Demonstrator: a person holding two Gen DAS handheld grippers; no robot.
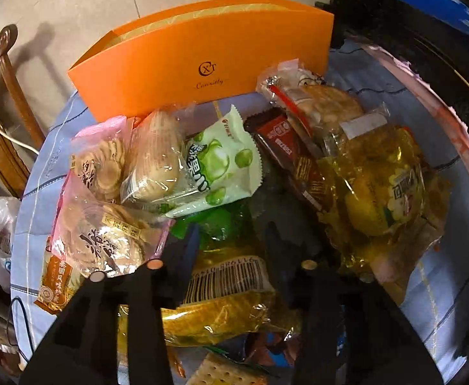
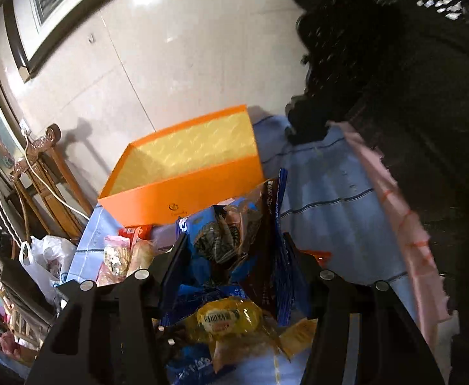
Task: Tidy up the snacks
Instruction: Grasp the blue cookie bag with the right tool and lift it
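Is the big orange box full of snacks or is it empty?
Empty, as far as shows. The right wrist view looks into the orange box and shows only bare yellow lining; its near floor is hidden by the front wall.

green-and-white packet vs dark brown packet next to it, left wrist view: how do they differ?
Colour: the green-and-white packet is pale with green fruit printed on it; the dark brown packet is dark with red panels.
Shape: the green-and-white packet is broad and puffy; the dark brown packet is long and narrow.
Edges: the green-and-white packet shows a zigzag seal; the dark brown packet's edges look straight.
Shared: both are sealed and lie in the pile before the orange box.
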